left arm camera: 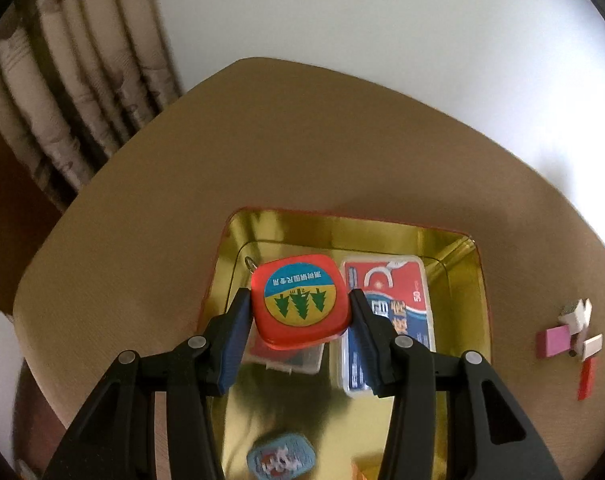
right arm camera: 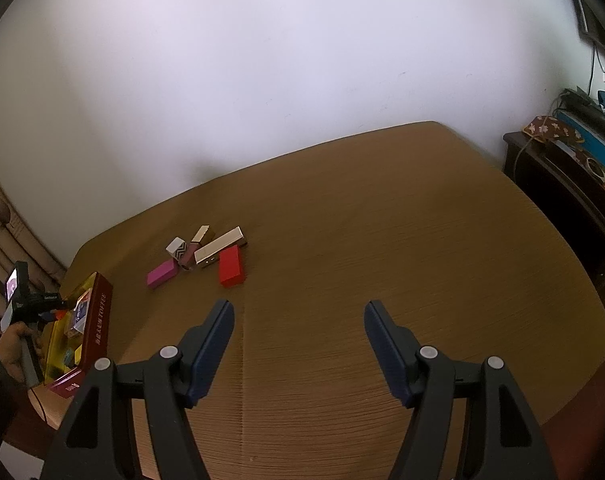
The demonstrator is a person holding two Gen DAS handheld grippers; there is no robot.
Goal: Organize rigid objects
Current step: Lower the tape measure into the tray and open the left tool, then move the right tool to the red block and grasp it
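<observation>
My left gripper is shut on a red tape measure with a blue and yellow label, held just above the gold tin box. Inside the tin lie a red and blue card case, a clear case under the tape measure and a blue badge. My right gripper is open and empty above the bare table. A small pile of blocks lies ahead of it: a red block, a pink block, a cream bar and a chevron-patterned cube.
The brown table runs to a white wall. The tin stands at its left edge, with the left gripper and hand over it. Curtains hang at the left. A dark cabinet with clutter stands at the right.
</observation>
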